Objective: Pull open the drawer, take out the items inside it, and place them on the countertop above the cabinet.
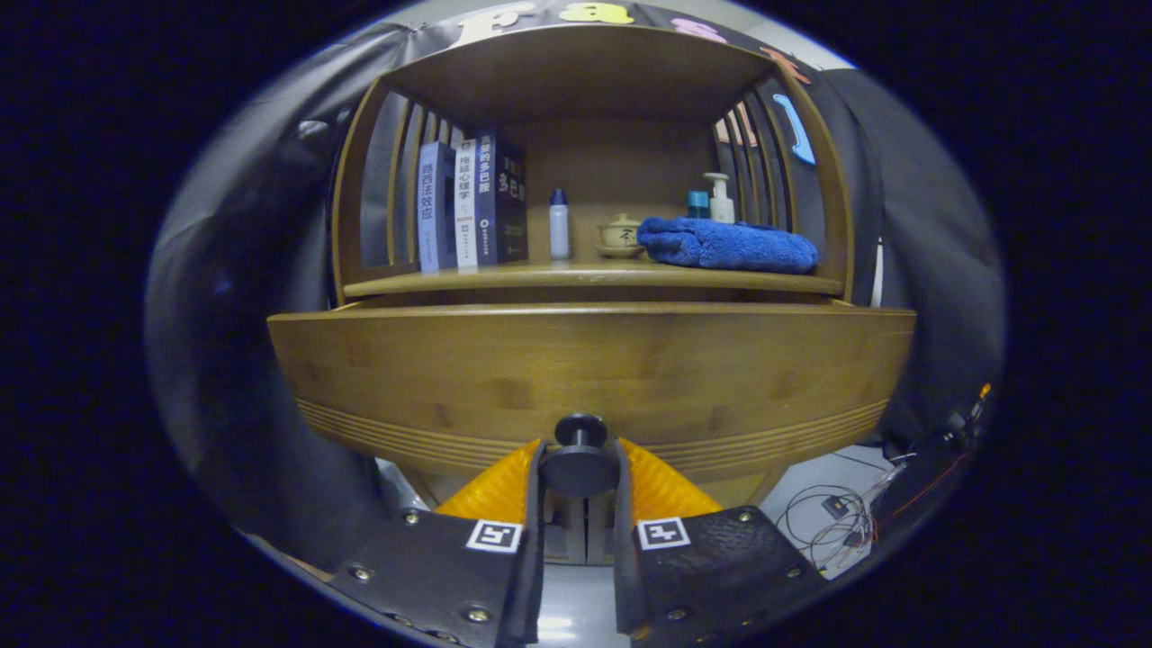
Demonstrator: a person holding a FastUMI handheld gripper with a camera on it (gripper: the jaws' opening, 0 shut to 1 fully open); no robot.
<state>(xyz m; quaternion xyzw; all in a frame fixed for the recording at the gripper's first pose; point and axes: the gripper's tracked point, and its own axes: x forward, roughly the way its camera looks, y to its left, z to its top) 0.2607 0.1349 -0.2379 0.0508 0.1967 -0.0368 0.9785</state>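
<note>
A wooden drawer front [594, 378] stands close before me, pulled out from the bamboo cabinet so its top edge sits forward of the countertop [594, 281]. A dark round knob [580, 457] sticks out from the drawer's lower middle. My gripper [580, 472] is shut on that knob, one finger pressing on each side. The drawer's inside is hidden behind its front panel.
On the countertop stand three books [470, 202], a small white bottle [559, 225], a lidded tea cup [620, 234], a folded blue towel [729, 245] and a pump bottle [720, 200]. Loose cables [832, 526] lie on the floor, lower right.
</note>
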